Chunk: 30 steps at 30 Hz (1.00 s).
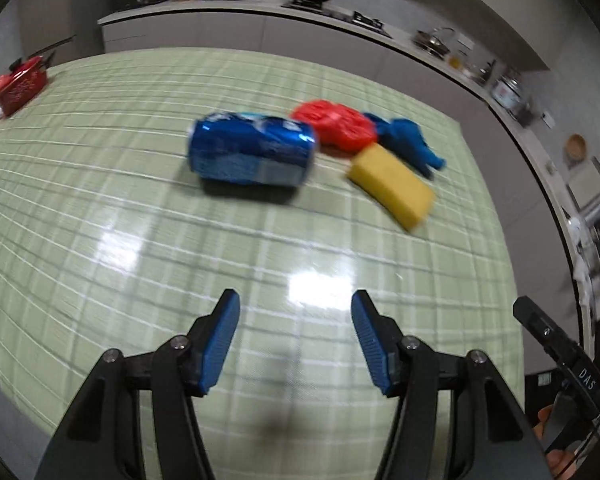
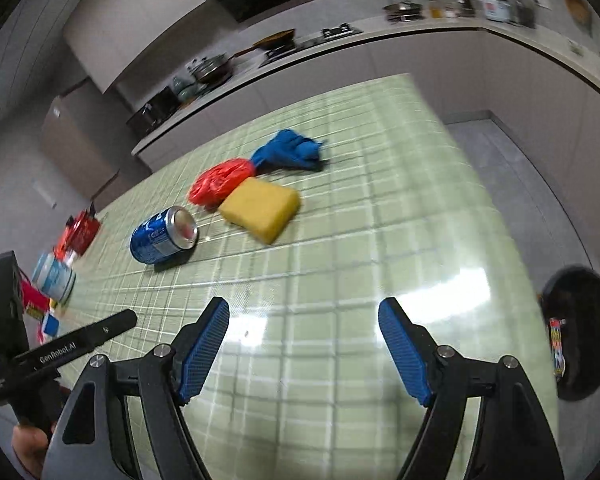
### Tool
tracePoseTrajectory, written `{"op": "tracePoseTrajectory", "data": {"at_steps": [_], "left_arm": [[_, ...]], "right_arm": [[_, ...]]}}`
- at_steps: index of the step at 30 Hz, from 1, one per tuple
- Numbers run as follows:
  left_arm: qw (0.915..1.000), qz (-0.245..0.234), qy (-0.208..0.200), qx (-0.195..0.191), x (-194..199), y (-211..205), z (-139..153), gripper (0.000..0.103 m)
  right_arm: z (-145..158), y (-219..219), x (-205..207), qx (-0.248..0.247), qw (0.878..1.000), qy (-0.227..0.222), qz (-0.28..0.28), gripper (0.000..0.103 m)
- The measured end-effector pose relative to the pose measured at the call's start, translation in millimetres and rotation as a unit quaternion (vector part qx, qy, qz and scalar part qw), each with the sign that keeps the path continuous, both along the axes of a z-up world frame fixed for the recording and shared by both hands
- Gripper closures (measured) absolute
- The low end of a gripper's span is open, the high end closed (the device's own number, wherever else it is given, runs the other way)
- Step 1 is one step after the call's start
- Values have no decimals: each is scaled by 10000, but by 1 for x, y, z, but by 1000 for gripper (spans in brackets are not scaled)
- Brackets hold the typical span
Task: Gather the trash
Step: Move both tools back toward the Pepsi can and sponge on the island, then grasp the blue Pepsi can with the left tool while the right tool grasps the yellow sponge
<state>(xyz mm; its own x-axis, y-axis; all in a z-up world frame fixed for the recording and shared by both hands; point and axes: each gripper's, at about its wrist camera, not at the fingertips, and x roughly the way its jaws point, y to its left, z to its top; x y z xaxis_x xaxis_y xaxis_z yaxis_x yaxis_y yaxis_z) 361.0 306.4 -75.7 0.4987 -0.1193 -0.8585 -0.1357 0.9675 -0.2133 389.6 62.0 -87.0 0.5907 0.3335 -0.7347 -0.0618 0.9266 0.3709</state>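
Trash lies in a loose cluster near the middle of a table (image 1: 100,240) covered with a green checked cloth. Closest to the grippers is a blue drink can (image 1: 252,150) on its side, its silver end (image 2: 183,227) facing the right-hand camera; it looks slightly dented, though blur makes this uncertain. Just beyond it sit a crumpled red plastic bag (image 1: 334,124), a yellow sponge (image 1: 392,186) touching the bag, and a bunched blue cloth (image 1: 410,142) behind them.

The left gripper (image 1: 296,344) hovers above the cloth with its blue pads spread wide, holding nothing, and points roughly at the can. The right gripper (image 2: 304,350) is likewise wide open and empty, aimed at bare cloth short of the sponge. A dark round bin (image 2: 580,332) stands on the floor past the table's right edge.

The can seems the likely first pick. It would be best gripped across its round body, with the pads closing squarely so it cannot roll away.
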Motion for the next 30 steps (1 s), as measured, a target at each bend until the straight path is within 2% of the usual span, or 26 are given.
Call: {"op": "tracePoseTrajectory", "data": {"at_steps": [4,8,15,20,30], "left_arm": [[9994,328,102,4,10,21,-3,44],[9978,584,171,245,21,37,-6,44],[9938,1031,262,330,35,68,-14,44],[9937,1022,350,295,47,89,-22,44],[9977,431,456,264,74,114,-34,44]], "right_arm": [[-2,25,31,58,9991,-79,408,24],[-8,51,65,0,9972,-116,738,24],[-28,96,112,-171,9927,35,1193,24],[-39,130,135,-411,9919,31,1198,24],[-46,168,150,-779,9940,18,769,24]]}}
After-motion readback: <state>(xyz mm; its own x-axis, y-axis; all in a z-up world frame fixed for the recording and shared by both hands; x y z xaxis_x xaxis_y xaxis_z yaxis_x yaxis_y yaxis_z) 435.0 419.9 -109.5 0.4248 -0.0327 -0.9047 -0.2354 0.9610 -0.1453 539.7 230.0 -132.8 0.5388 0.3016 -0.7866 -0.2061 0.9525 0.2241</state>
